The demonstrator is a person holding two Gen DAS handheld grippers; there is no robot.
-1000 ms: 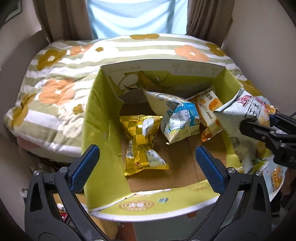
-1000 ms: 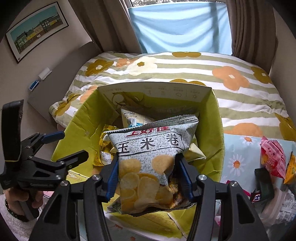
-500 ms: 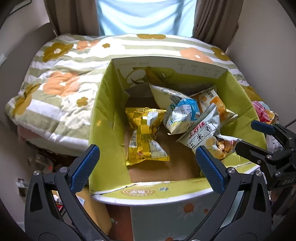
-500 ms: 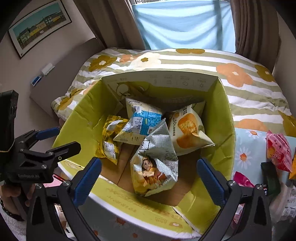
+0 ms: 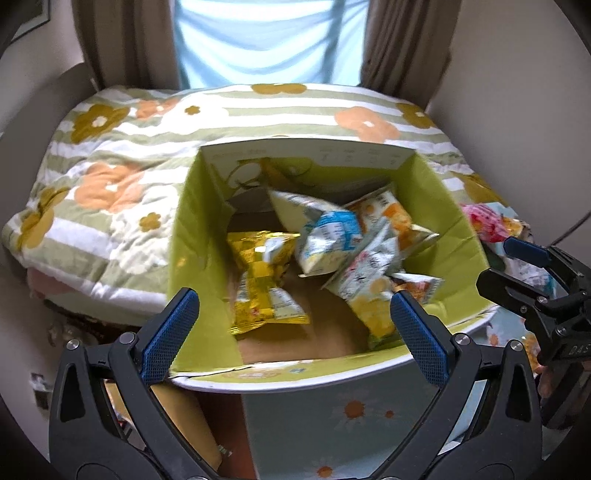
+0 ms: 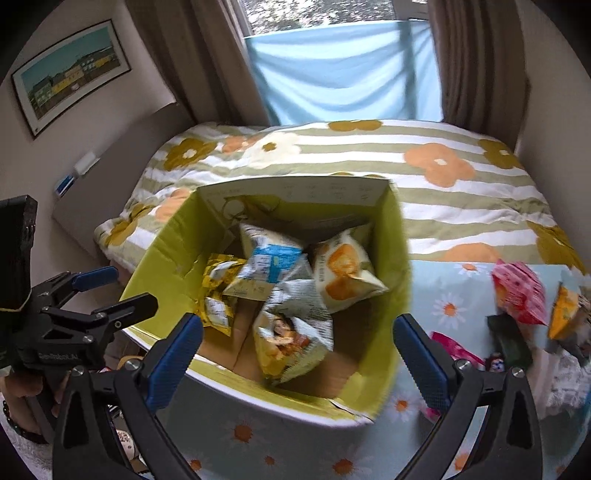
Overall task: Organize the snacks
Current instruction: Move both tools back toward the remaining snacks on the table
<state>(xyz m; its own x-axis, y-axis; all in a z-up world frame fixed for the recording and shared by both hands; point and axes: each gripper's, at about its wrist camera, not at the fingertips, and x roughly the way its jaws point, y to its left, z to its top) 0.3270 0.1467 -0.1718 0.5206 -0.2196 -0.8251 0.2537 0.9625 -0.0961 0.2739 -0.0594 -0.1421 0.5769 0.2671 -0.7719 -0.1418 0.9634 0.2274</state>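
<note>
Daylight only, coming through the window (image 6: 332, 33) behind the bed (image 6: 369, 166); a pale blue cloth (image 5: 269, 40) over the glass diffuses it, so shadows are soft. In the left wrist view the cloth is near blown out. The box (image 5: 443, 206) sits below the window: its near inner wall is in shade, floor dim, bag foil gives small glare spots. Motion blur smears the bags in the box in the left wrist view; in the right wrist view it smears the box's right rim and the packets right of the box. Fisheye bends curtains and walls, with black vignette at the corners. The blue pads (image 6: 173, 358) stay sharp.
</note>
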